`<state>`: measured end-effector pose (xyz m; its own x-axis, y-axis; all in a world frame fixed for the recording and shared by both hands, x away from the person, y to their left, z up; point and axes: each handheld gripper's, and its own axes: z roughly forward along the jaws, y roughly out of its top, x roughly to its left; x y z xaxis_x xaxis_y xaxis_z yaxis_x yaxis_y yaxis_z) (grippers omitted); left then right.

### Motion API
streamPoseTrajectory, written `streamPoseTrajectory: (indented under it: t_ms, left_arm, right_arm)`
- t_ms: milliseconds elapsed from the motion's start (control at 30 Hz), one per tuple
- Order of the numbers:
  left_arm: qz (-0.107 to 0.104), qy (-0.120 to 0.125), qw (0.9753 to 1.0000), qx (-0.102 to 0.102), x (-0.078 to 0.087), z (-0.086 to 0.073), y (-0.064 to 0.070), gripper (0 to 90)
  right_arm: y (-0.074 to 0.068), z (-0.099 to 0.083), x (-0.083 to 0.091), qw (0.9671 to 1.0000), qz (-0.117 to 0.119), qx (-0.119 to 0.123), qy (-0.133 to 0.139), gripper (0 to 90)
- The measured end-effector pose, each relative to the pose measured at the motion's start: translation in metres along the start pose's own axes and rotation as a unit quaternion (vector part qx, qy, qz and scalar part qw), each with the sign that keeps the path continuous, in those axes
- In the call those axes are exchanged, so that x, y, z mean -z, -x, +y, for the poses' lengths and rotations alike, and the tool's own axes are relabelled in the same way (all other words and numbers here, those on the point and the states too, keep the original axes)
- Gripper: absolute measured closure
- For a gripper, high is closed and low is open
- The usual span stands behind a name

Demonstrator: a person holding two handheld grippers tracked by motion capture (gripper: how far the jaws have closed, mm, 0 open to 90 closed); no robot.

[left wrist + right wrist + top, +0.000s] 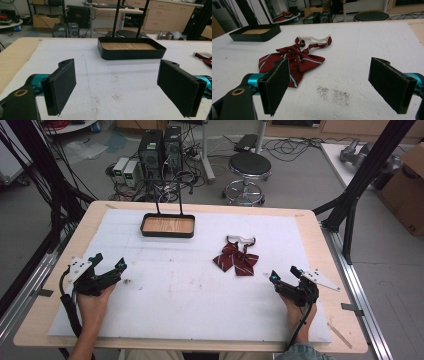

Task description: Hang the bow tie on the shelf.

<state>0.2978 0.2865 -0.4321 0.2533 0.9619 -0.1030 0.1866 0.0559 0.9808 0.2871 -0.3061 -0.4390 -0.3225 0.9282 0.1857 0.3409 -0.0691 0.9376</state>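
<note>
Both hand-held grippers rest wide apart and empty: left (pixel 109 261) at lower left, right (pixel 284 274) just below the red bow tie (pixel 236 257).

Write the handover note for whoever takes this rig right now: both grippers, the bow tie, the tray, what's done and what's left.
Left hand-held gripper: open, holding nothing, resting at the table's left side.
Right hand-held gripper: open, holding nothing, just short of the bow tie, jaws pointed at it.
Bow tie: dark red with pale stripes, white strap, lying flat on the white mat, untouched.
Black tray: at the far side, wooden floor bare.
Done: nothing yet.
Left: probably grasp the bow tie with the right gripper and place it in the tray.
</note>
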Motion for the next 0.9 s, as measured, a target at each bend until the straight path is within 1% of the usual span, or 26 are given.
streamPoseTrajectory:
  t_ms: [133, 167, 200, 233, 267, 300, 500, 600, 667, 733, 767, 800, 833, 867, 900]
  left_arm:
    - [-0.004, 0.003, 1.0, -0.001, -0.001, 0.0, 0.001, 15.8]
    - [-0.004, 0.0, 1.0, -0.004, -0.001, 0.001, 0.001, 15.8]
    - [-0.005, 0.0, 1.0, -0.006, -0.003, 0.0, 0.002, 15.8]
    - [-0.005, 0.0, 1.0, -0.006, -0.003, 0.0, 0.002, 15.8]
    - [-0.007, -0.003, 1.0, -0.006, -0.003, 0.0, 0.002, 15.8]
    - [-0.007, -0.004, 0.9999, -0.006, -0.003, 0.0, 0.002, 15.8]
    - [-0.004, 0.0, 0.9999, -0.01, -0.002, 0.0, 0.001, 15.8]
    - [-0.004, 0.002, 1.0, -0.007, -0.001, 0.0, 0.001, 15.8]
    - [-0.007, 0.0, 0.9999, -0.009, -0.001, 0.0, 0.001, 15.8]
    - [-0.009, -0.002, 0.9999, -0.012, -0.003, -0.001, 0.003, 15.7]
    - [-0.011, -0.003, 0.9998, -0.014, -0.003, -0.001, 0.003, 15.7]
    - [-0.012, -0.003, 0.9998, -0.013, -0.003, -0.001, 0.003, 15.8]
    - [-0.013, -0.003, 0.9998, -0.013, -0.003, -0.001, 0.003, 15.8]
    - [-0.013, -0.003, 0.9998, -0.013, -0.003, -0.001, 0.003, 15.8]
    - [-0.012, -0.001, 0.9999, -0.01, -0.003, -0.001, 0.003, 15.8]
  right_arm:
    - [0.0, 0.0, 0.0, 1.0, 0.002, 0.0, 0.0, 16.8]
    - [0.0, 0.0, 0.0, 1.0, 0.003, -0.001, -0.002, 16.8]
    - [0.0, 0.0, 0.0, 1.0, 0.003, 0.004, 0.002, 16.8]
    - [0.0, 0.0, 0.0, 1.0, 0.003, 0.004, 0.002, 16.8]
    - [0.0, 0.0, 0.001, 1.0, 0.004, -0.001, -0.001, 16.8]
    - [0.001, 0.0, 0.0, 1.0, 0.005, 0.002, 0.0, 16.9]
    - [0.0, 0.0, 0.0, 1.0, 0.006, -0.002, -0.005, 17.0]
    - [0.0, 0.0, -0.001, 0.9999, 0.01, 0.0, -0.006, 17.0]
    - [0.0, 0.001, -0.002, 0.9996, 0.027, -0.002, -0.006, 16.9]
    - [-0.001, 0.001, -0.003, 0.9995, 0.03, 0.001, -0.011, 16.9]
    - [-0.002, 0.002, -0.004, 0.9993, 0.032, 0.008, -0.018, 17.0]
    - [-0.004, 0.003, -0.008, 0.9987, 0.04, 0.015, -0.028, 17.0]
    - [-0.005, 0.004, -0.01, 0.9984, 0.042, 0.019, -0.033, 17.0]
    - [-0.005, 0.004, -0.01, 0.9984, 0.042, 0.019, -0.033, 17.0]
    - [-0.005, 0.006, -0.013, 0.9979, 0.048, 0.021, -0.037, 17.0]
